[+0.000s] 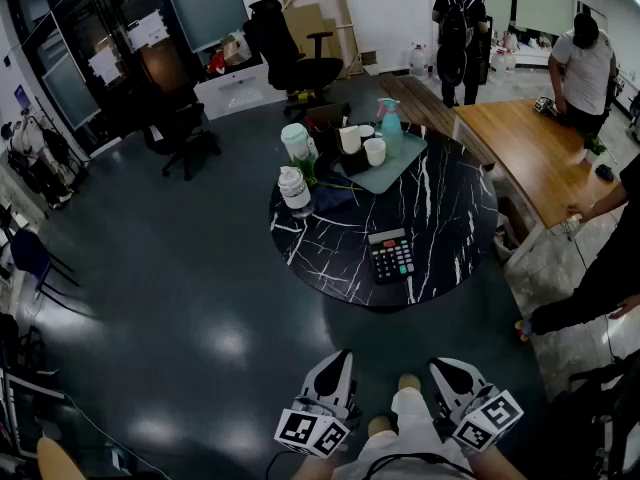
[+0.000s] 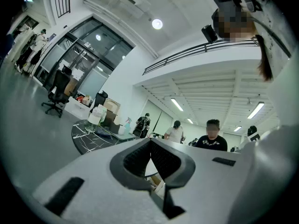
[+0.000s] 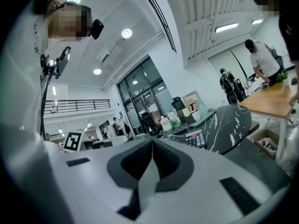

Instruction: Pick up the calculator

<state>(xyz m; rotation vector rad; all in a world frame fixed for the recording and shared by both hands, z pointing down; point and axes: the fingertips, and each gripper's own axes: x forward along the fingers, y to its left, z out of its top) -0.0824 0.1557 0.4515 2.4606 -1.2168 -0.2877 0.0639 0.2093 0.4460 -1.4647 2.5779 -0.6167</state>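
Head view: the calculator (image 1: pixel 390 255) lies flat near the closer edge of the round black marble table (image 1: pixel 450 218), untouched.
Progress: nothing looks done yet; reach, grasp and lift all remain.
Left gripper (image 1: pixel 335 360): held low by the person's body, well apart from the table, jaws pressed together with nothing between them.
Right gripper (image 1: pixel 445 366): also low and well apart from the table, jaws together, empty.
Tray (image 1: pixel 385 176): holds two white cups (image 1: pixel 375 151) and a teal spray bottle (image 1: pixel 389 128).
Cup contents: cannot tell.
Beside the tray: a green-lidded cup (image 1: pixel 296 140) and a white bottle (image 1: pixel 294 188), contents unclear.
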